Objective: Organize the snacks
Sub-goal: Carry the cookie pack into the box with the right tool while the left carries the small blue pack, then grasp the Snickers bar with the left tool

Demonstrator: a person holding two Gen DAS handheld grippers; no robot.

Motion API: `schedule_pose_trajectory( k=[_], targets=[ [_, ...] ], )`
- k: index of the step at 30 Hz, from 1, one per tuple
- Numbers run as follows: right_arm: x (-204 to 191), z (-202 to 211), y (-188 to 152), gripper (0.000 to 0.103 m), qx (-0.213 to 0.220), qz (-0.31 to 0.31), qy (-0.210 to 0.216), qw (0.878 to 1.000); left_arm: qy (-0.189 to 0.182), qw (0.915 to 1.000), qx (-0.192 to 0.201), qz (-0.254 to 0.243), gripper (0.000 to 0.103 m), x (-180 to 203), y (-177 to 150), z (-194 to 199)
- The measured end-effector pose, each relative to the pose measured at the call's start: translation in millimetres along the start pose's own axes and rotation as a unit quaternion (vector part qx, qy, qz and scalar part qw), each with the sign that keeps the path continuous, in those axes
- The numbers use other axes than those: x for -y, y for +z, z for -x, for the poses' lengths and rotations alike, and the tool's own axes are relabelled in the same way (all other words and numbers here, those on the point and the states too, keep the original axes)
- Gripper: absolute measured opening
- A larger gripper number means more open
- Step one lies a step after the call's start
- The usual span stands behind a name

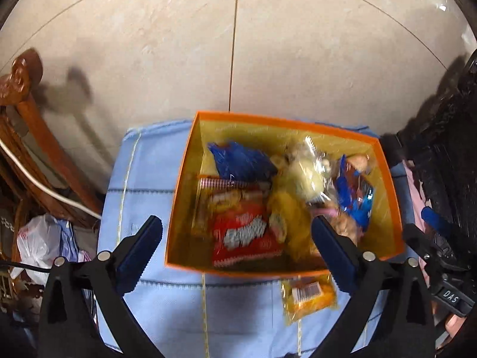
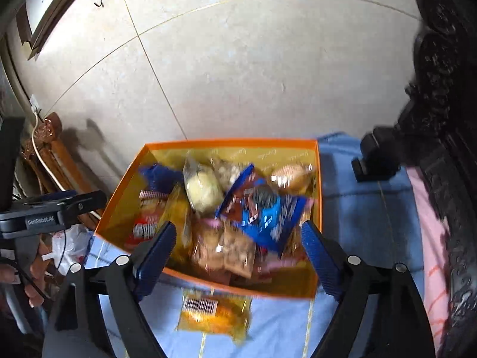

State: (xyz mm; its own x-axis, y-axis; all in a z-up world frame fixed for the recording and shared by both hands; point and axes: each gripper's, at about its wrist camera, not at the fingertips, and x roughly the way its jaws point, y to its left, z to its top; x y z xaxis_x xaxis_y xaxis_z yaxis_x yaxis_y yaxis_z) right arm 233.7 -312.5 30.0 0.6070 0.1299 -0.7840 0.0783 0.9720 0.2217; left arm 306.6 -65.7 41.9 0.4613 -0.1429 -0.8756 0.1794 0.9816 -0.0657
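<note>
An orange box (image 1: 182, 185) with a yellow inside stands on a light blue cloth and shows in the right wrist view too (image 2: 119, 200). It holds several snack packets: a red one (image 1: 247, 235), blue ones (image 1: 241, 161) (image 2: 268, 217) and clear bags of biscuits (image 2: 226, 250). One yellow packet (image 1: 307, 298) lies on the cloth outside the box's near wall, also in the right wrist view (image 2: 214, 313). My left gripper (image 1: 235, 253) is open and empty above the box's near left part. My right gripper (image 2: 238, 256) is open and empty above the near wall.
The blue cloth (image 1: 143, 179) covers a small table against a beige tiled wall. A carved wooden chair (image 1: 26, 113) and a white plastic bag (image 1: 38, 238) are at the left. Dark carved furniture (image 2: 441, 119) and pink fabric (image 2: 429, 238) are at the right.
</note>
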Motion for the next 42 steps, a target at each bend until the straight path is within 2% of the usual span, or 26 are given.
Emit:
schedule_pose_trajectory(
  k=[4,7,14,18,21,28,34,38,40,42],
  targets=[
    [9,18,-27,0.087,-0.008,-0.021,0.018,1.0,-0.018,0.9997,-0.017,0.006,0.098,-5,-25,9],
    [5,30,-49,0.088,-0.017,-0.01,0.023,1.0,-0.018,0.9994,-0.028,-0.001,0.098,-5,-49,13],
    [-1,56,-125,0.091,-0.059,0.001,0.038,0.998,-0.017,0.9961,-0.072,-0.047,0.098,6,-135,11],
    [-3,56,-167,0.091,-0.099,-0.006,0.043,0.994,-0.014,0.9892,-0.128,-0.07,0.098,14,-191,-9],
    [-4,58,-191,0.091,-0.119,-0.014,0.042,0.992,-0.003,0.9873,-0.14,-0.076,0.098,17,-218,-13],
    [-3,68,-199,0.091,-0.117,-0.02,0.033,0.992,-0.009,0.9822,-0.16,-0.098,0.098,29,-255,-21],
    [-2,71,-203,0.091,-0.118,-0.018,0.028,0.992,-0.006,0.9794,-0.157,-0.127,0.097,47,-271,-31],
    [-1,73,-203,0.091,-0.122,-0.014,0.025,0.992,-0.011,0.9768,-0.167,-0.134,0.093,55,-272,-40],
    [-1,74,-203,0.091,-0.123,-0.011,0.022,0.992,-0.015,0.9768,-0.166,-0.134,0.086,57,-274,-45],
    [1,74,-203,0.091,-0.124,-0.012,0.021,0.992,-0.018,0.9736,-0.176,-0.144,0.073,61,-277,-51]
  ],
)
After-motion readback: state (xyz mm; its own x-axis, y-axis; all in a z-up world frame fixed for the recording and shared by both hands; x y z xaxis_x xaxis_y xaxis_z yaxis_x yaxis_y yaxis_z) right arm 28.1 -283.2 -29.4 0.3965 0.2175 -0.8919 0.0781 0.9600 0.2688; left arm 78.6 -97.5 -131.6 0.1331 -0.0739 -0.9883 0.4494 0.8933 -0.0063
